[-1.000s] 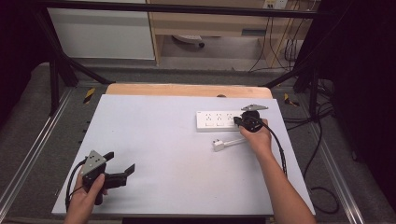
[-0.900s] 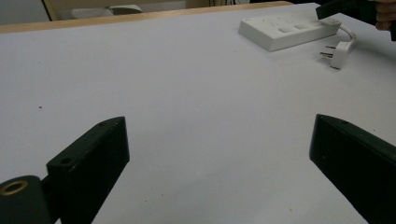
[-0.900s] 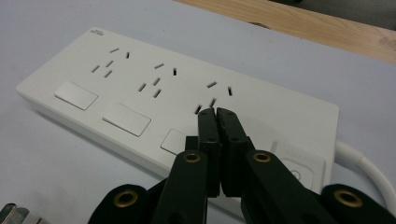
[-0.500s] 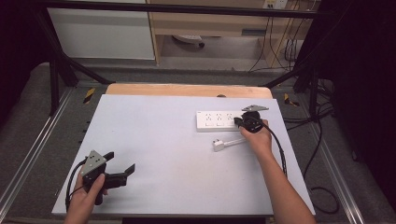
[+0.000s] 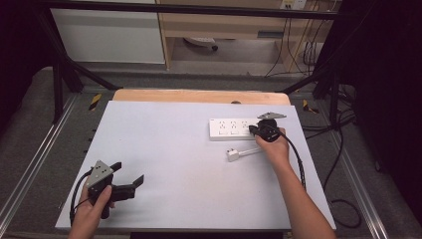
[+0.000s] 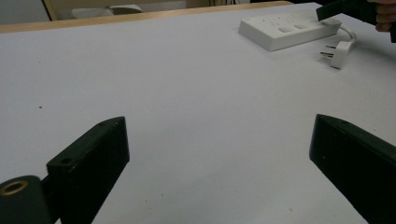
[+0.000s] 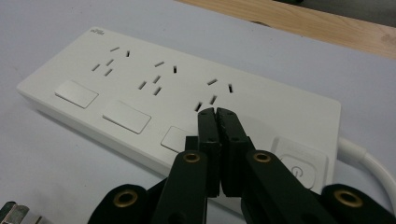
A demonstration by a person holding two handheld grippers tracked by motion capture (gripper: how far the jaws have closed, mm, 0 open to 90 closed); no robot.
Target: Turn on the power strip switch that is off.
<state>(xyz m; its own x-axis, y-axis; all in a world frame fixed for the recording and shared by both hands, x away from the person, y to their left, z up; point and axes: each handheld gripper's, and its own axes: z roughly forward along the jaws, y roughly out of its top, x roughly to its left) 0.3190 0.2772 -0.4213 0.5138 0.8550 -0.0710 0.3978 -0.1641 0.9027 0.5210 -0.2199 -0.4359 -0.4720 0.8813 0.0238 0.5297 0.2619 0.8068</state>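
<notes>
A white power strip [image 5: 229, 128] [image 7: 140, 79] with three sockets and a switch under each lies at the table's far right. Its white plug [image 5: 234, 155] lies loose on the table in front of it, prongs bare [image 6: 337, 49]. My right gripper [image 5: 253, 130] [image 7: 217, 114] is shut with nothing between its jaws. Its tips are over the strip's top, just below the third socket; I cannot tell whether they touch it. My left gripper [image 5: 128, 173] [image 6: 219, 154] is open and low over bare table at the near left, pointing toward the strip [image 6: 285, 31].
The white table top [image 5: 174, 149] has a wooden edge [image 5: 199, 96] at the far side. The strip's round power button [image 7: 299, 161] and its white cable [image 7: 369, 161] are at its right end. Black frame bars and floor cables [image 5: 308, 55] lie beyond the table.
</notes>
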